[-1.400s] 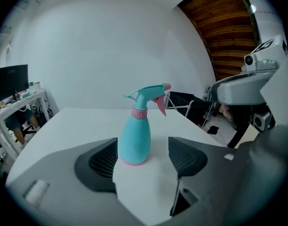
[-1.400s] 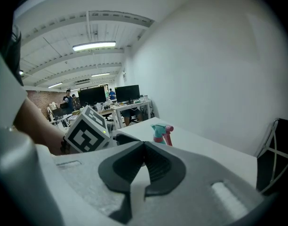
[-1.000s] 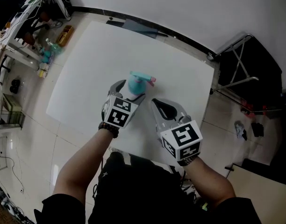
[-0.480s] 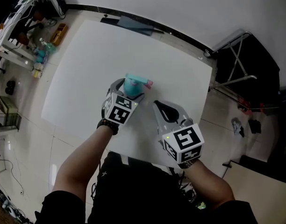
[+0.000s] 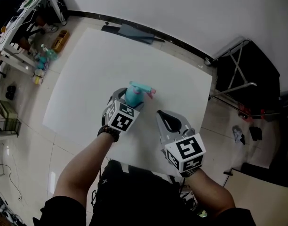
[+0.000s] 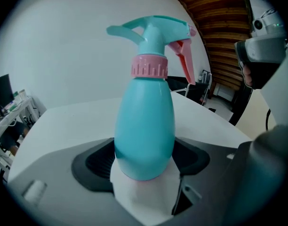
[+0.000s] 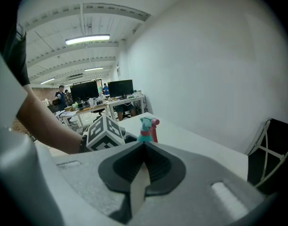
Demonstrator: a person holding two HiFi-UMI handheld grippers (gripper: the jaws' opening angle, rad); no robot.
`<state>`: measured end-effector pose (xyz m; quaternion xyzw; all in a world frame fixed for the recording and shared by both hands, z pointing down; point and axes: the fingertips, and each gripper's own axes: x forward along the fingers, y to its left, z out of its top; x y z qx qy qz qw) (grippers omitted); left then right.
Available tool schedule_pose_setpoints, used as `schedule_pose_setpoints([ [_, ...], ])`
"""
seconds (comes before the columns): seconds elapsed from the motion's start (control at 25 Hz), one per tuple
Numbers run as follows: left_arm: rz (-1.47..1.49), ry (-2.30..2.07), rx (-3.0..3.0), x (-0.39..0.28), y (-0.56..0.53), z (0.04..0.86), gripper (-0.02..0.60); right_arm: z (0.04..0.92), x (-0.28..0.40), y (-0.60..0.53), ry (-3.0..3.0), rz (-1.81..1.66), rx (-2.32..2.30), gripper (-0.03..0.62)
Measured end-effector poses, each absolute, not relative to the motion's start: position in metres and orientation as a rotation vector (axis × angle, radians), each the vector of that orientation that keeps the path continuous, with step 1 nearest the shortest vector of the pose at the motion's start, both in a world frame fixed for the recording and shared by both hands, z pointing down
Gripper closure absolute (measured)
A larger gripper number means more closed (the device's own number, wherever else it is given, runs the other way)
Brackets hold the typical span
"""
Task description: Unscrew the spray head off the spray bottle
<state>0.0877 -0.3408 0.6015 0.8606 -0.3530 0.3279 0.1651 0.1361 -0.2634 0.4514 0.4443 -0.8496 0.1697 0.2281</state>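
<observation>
Teal plastic forms the body of the spray bottle (image 5: 133, 95), which stands upright on the white table (image 5: 87, 69), slightly toward your side of the middle. The wall of the bottle is opaque, so you cannot read its fill level or contents from any view.

The spray head (image 6: 153, 29) is also teal and remains seated on the neck. A ribbed pink collar (image 6: 149, 67) joins it to the body, and a pink trigger (image 6: 184, 58) hangs below the nozzle.

Your left gripper (image 5: 130, 98) holds the lower part of the bottle. Its jaws have just been closing with the bottle between them. In the left gripper view, the dark pads (image 6: 94, 161) meet the bottle on both sides, so the bottle is clamped across its widest part with its base at table level.

Your right gripper (image 7: 143, 166) is clenched, with the jaws pressed together and nothing between them. In the head view it sits to the right of the left gripper and nearer to you, clear of the bottle. Its own view looks over the closed jaws toward the bottle and the marker cube (image 7: 104, 134) of the left gripper.
</observation>
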Motion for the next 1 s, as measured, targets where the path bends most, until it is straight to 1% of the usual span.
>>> schedule_pose_setpoints([
  [0.52, 1.101, -0.991, 2.486, 0.056, -0.317, 0.567, 0.186, 0.431, 0.124, -0.255, -2.405, 0.413, 1.173, 0.603],
  [0.68, 1.192, -0.974, 2.504, 0.038, -0.307, 0.555, 0.187, 0.417, 0.116, -0.253, -2.432, 0.388, 1.144, 0.567],
  [1.0, 1.413, -0.921, 2.525, -0.001, -0.281, 0.540, 0.189, 0.388, 0.092, -0.247, -2.478, 0.335, 1.035, 0.466],
])
